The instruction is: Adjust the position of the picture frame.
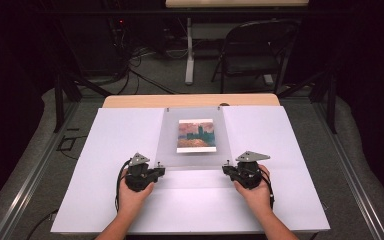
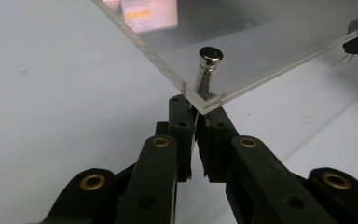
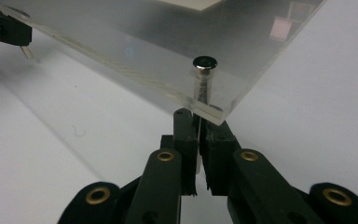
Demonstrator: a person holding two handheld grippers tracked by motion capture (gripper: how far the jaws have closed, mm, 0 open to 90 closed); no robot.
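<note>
The white table (image 1: 105, 190) carries a clear acrylic sheet (image 1: 192, 160) at its middle, a small painting print (image 1: 196, 135) under it. The sheet's near edge is raised off the table; wide bare white surface lies to either side of the sheet. At the sheet's near left corner, the left gripper (image 2: 196, 109) is pinched shut on the metal pin (image 2: 208, 65) below the pane. At the sheet's near right corner, the right gripper (image 3: 198, 114) is likewise closed tight on its metal stud (image 3: 203, 74).

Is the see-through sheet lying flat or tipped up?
Tipped up. The near edge of the clear sheet sits raised off the white table, with the left gripper and right gripper at its near corners.
</note>
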